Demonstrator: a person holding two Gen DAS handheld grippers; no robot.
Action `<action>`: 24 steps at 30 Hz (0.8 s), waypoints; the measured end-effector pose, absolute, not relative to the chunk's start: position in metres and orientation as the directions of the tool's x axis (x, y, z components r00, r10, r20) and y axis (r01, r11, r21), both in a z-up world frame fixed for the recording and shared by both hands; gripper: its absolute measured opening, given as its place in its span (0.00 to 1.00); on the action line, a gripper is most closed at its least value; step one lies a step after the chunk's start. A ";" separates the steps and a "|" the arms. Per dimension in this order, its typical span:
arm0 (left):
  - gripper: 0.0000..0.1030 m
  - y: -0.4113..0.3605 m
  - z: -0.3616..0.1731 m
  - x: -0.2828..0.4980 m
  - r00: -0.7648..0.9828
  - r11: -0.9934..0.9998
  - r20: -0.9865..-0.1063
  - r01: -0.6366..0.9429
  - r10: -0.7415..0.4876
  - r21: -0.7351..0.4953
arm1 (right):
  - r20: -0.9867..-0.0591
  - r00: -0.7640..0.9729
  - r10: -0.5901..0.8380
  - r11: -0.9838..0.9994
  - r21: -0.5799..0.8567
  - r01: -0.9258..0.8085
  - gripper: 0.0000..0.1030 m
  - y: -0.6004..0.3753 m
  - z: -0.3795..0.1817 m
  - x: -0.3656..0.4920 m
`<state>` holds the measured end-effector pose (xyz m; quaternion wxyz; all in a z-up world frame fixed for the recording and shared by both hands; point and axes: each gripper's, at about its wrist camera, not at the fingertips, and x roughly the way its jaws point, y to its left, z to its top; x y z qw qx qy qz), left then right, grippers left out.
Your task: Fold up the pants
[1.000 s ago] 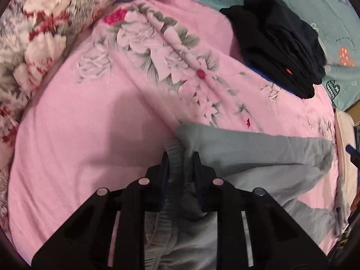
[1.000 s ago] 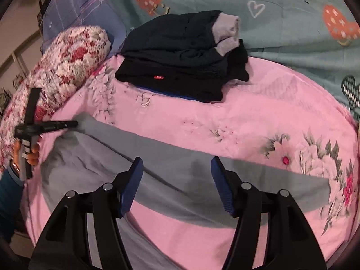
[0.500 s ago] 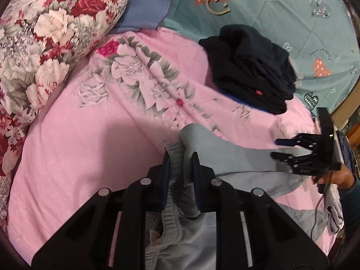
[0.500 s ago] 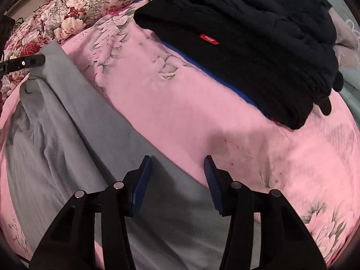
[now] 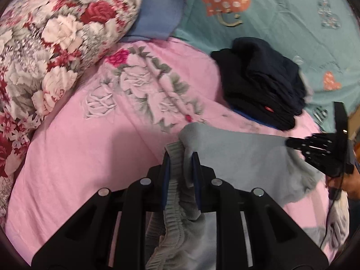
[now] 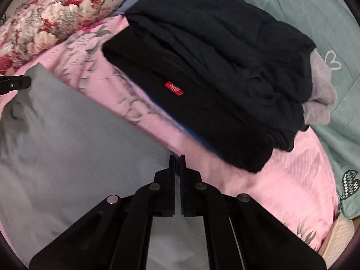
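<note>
Pinching soft grey pants (image 5: 236,157), ribbed waistband (image 5: 175,193)

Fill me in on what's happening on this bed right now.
A person is folding grey pants on a pink floral bedspread with two handheld grippers. The left gripper has its jaws clamped on the waistband; the right gripper has its jaws shut at a pant leg's edge. A dark clothes pile lies beyond.

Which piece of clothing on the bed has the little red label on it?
The black folded garment at the bottom of the dark pile; its red tag faces up. The grey pants held by both grippers show no label.
</note>
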<state>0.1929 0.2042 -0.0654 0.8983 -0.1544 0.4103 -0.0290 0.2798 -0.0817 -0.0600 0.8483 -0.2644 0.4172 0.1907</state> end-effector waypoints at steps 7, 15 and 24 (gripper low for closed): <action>0.43 0.198 -0.089 0.209 0.611 0.967 -0.788 -0.152 -0.071 -0.205 | -0.837 0.511 0.197 0.808 -0.156 -0.568 0.55 -0.096 -0.070 0.290; 0.67 0.227 -0.088 0.214 0.602 0.903 -0.777 -0.212 -0.181 -0.375 | -0.827 0.513 0.228 0.846 -0.092 -0.525 0.55 -0.153 -0.052 0.283; 0.30 0.194 -0.095 0.221 0.577 0.959 -0.807 -0.136 -0.126 -0.247 | -0.806 0.590 0.050 0.987 -0.050 -0.151 0.56 -0.348 -0.023 0.220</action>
